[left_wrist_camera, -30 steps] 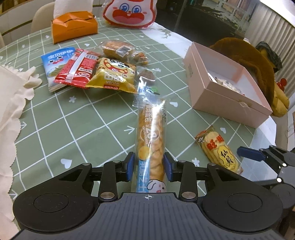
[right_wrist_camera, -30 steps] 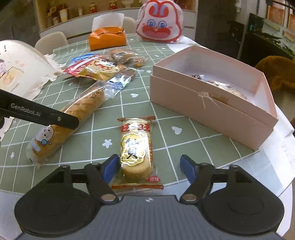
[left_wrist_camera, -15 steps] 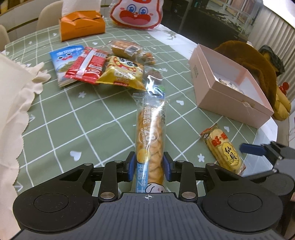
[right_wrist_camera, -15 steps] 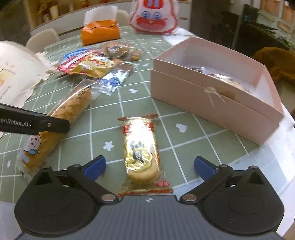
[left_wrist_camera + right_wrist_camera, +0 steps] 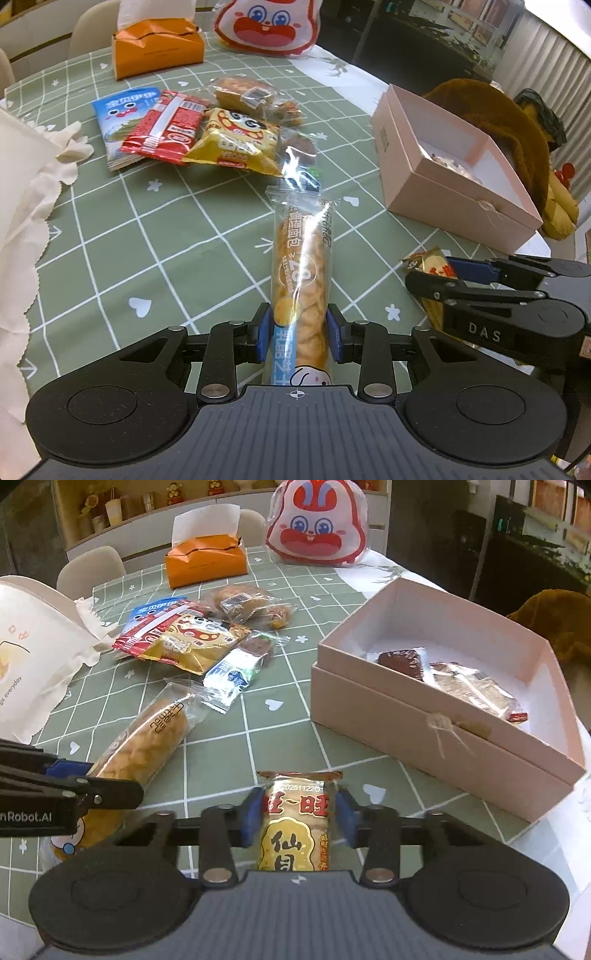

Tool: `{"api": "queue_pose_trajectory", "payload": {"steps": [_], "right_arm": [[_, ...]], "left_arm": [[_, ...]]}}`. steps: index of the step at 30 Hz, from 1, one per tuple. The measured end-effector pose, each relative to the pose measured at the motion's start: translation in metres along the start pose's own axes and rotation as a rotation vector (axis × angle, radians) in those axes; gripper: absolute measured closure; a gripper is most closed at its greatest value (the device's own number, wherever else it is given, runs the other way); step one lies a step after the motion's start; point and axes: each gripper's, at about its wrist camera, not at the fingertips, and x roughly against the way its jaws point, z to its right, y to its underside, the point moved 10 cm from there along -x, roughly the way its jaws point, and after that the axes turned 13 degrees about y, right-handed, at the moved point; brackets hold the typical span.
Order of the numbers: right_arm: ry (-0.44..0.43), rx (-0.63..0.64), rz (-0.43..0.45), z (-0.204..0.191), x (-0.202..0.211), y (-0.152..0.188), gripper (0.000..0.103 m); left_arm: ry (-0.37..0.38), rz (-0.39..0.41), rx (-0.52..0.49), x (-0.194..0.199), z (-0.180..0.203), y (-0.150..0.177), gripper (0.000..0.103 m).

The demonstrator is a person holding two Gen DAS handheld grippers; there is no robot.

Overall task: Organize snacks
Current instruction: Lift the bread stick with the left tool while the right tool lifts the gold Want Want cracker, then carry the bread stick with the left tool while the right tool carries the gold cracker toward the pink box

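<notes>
**Both grippers now hold a snack, with the pink box waiting at right**

Two wrist views look down over a bench (image 5: 155, 236) covered in a green checked cloth.

In the left wrist view, the left gripper (image 5: 298, 332) sits at the bottom centre, its blue pads pressed against the near end of a long bread roll pack (image 5: 301, 266). The pack stretches away up the middle of the frame, and this grip looks the same as a second ago.

In the right wrist view, the change is plain. The right gripper (image 5: 295, 818), which stood wide around the rice cracker pack (image 5: 293, 827) half a second ago, has just been closing, and its pads now press on the pack's two sides at the bottom centre of the frame. The pack's far end points toward the upper frame.

The open pink box (image 5: 424, 738) fills the right side of this view, near the cracker but apart from it. A few wrapped snacks already lie inside, toward its right end, with bare floor at its left.

A loose pile of snack packets (image 5: 184, 642) lies at upper left of centre, well apart from the box. Behind it stand an orange tissue box (image 5: 207, 561) and a rabbit-face bag (image 5: 317, 524).

With both packs gripped, I judge that lifting them toward the box comes next. Much of the sorting remains.
</notes>
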Motion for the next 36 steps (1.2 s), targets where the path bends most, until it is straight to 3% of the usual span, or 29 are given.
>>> {"api": "queue_pose_trajectory", "payload": {"steps": [5,17,36], "right_arm": [[0.013,-0.005,-0.023,0.009,0.009,0.013,0.068],[0.026,-0.059,-0.048,0.026,0.025,0.036,0.068],[0.053,-0.044,-0.017,0.029,0.025,0.04,0.06]], "left_arm": [[0.014,-0.023,-0.026,-0.006,0.009,0.0,0.068],[0.03,-0.073,-0.042,-0.012,0.022,0.002,0.069],[0.043,-0.121,-0.083,-0.016,0.03,0.004,0.069]]}}
